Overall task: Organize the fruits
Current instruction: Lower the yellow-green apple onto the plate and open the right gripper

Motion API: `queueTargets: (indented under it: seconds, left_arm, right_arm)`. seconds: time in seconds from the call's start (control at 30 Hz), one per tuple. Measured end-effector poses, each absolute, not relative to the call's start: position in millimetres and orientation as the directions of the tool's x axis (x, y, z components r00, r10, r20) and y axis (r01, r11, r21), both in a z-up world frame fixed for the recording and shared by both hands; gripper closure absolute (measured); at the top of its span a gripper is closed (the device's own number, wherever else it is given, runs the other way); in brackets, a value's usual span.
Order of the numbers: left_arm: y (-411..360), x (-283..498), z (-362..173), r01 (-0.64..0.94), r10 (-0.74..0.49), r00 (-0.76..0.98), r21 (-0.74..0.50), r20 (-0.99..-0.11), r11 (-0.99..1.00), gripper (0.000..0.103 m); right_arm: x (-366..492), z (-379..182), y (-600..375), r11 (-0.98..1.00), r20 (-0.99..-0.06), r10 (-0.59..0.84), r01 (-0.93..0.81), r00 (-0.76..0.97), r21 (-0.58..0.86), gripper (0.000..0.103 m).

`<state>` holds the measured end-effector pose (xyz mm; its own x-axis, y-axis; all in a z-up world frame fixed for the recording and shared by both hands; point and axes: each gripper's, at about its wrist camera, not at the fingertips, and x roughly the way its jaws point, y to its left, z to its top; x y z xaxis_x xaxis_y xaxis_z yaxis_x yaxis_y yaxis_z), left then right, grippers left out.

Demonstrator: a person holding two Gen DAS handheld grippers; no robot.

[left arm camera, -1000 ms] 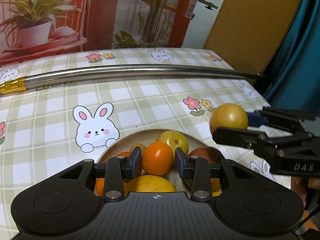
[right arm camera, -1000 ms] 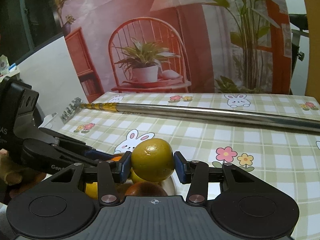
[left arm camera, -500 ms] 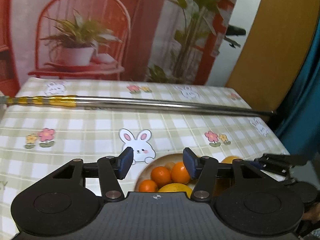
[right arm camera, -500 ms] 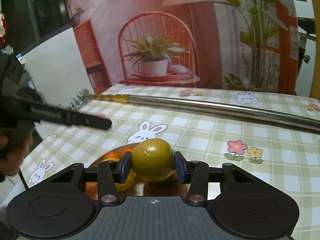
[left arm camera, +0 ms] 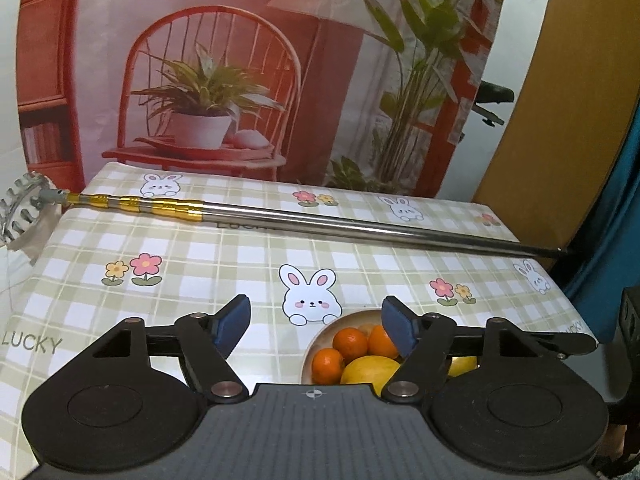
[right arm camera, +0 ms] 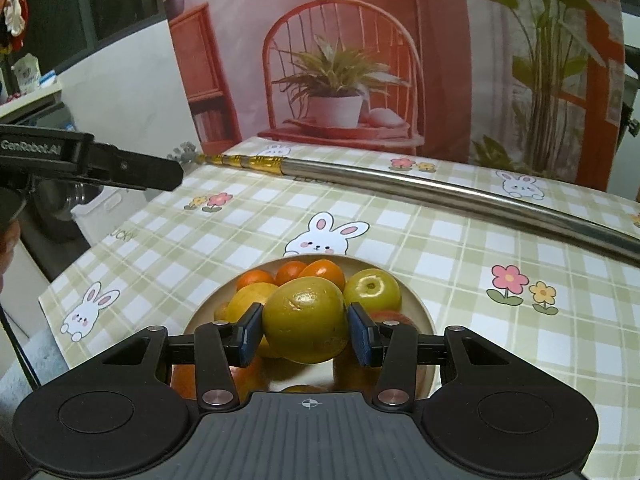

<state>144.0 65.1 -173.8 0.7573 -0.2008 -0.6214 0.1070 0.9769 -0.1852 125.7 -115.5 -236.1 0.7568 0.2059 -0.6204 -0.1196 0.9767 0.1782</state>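
Right gripper point(right arm camera: 306, 334) fingers clamp a yellow-green fruit point(right arm camera: 305, 324), lower centre of frame, above the bowl point(right arm camera: 422, 314) piled with oranges point(right arm camera: 322, 272) and a green apple point(right arm camera: 373, 290). Left gripper point(left arm camera: 316, 326) fingers spread wide, holding nothing. A metal pole point(right arm camera: 440, 192) crosses the desk point(right arm camera: 460, 264) behind the bowl.

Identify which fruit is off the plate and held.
The big yellow-green fruit, clamped in the right gripper above the plate; every other fruit lies on the plate.
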Motion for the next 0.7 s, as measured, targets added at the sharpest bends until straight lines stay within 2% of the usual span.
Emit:
queueTargets:
  seconds: [0.7]
  left_arm:
    - [79, 128, -171, 0.067, -0.164, 0.767, -0.178, -0.62, 0.982, 0.017]
  right_arm:
    - [138, -238, -106, 0.984, -0.658, 0.161, -0.07, 0.735, 0.162, 0.062]
